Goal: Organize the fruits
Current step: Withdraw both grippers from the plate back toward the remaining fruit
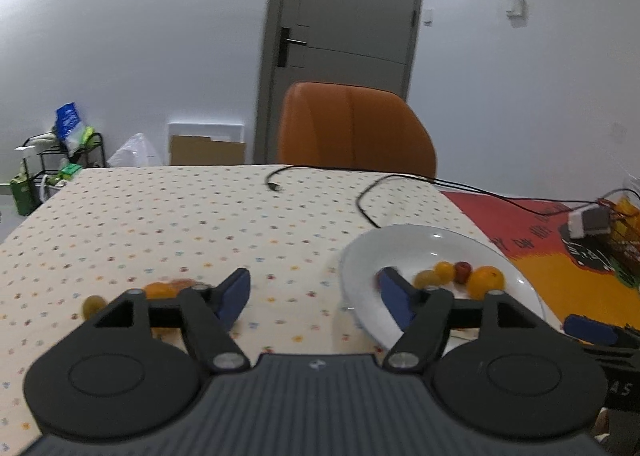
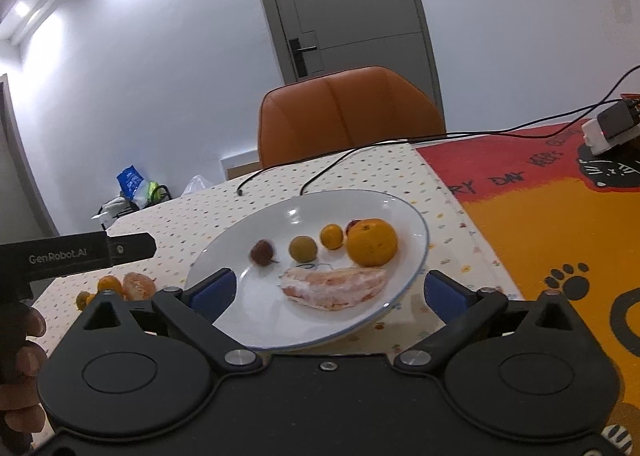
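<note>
A: Nearest us, low in the right wrist view, our right gripper (image 2: 328, 292) has its fingers spread wide and empty over the near rim of the white plate (image 2: 420, 256).

B: And our left gripper (image 1: 314, 296) is likewise released, gripping nothing, low in its frame.

A: On the plate we see a peeled segment (image 2: 334, 290), then a big orange (image 2: 372, 242), two small yellow fruits and a dark reddish one.

B: At lower left, loose fruits (image 2: 120, 288) lie on the dotted tablecloth (image 1: 160, 224), off the plate.

A: We think round ones may roll away if our fingers nudge them.

B: Farther back, the black cable (image 1: 368, 208) could snag us. Beyond it stands the orange chair (image 1: 352, 128).
</note>
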Available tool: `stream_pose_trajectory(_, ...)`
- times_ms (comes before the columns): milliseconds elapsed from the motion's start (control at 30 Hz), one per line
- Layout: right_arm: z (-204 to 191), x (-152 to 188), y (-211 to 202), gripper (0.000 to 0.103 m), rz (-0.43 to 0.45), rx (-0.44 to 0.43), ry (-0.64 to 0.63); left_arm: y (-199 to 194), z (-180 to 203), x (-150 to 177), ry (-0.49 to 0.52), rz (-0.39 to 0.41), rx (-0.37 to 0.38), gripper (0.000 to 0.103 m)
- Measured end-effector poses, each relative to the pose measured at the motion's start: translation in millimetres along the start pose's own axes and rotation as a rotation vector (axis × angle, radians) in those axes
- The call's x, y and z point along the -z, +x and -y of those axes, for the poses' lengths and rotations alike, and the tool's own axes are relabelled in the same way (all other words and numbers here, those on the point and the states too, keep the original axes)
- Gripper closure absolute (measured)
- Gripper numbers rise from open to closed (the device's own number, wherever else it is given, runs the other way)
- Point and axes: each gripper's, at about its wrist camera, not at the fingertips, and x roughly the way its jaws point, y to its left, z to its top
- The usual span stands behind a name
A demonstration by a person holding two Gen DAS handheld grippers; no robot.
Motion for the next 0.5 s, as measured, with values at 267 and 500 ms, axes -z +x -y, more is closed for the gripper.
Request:
stream_pose_trajectory(267,-19,-1,4,0.0,-0.016,-0.035,0.001,-11,-27,2,-0.04,0.005,-0.039,0.029)
stream_pose_trajectory(500,-38,0,8,0.0,-0.037,-0.059,-0.02,-23,-52,7,-0.074,0.006,-0.07,0.028)
